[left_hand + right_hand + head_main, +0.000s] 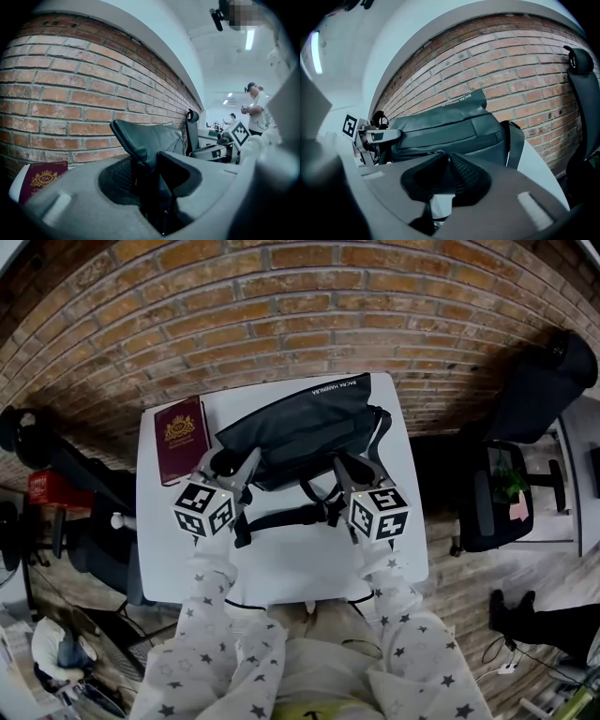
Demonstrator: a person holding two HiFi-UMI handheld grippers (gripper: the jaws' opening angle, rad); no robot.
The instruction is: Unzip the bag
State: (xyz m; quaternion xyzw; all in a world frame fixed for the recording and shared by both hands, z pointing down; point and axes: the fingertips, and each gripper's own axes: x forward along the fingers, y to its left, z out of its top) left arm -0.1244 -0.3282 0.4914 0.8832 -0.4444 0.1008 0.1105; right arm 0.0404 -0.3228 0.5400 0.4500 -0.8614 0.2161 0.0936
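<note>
Bag [450, 122] on table [534, 161], brick wall [511, 70] behind, R hand-held gripper [445, 154] pinching its zip [434, 151]

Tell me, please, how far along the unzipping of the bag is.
Done: both grippers are at the bag on the table, and the left gripper has its jaws clamped on a fold of the fabric. In hand: the right gripper looks closed on the bag at the zip, though I cannot make out the pull. Left: the whole zip; no opening shows.
</note>
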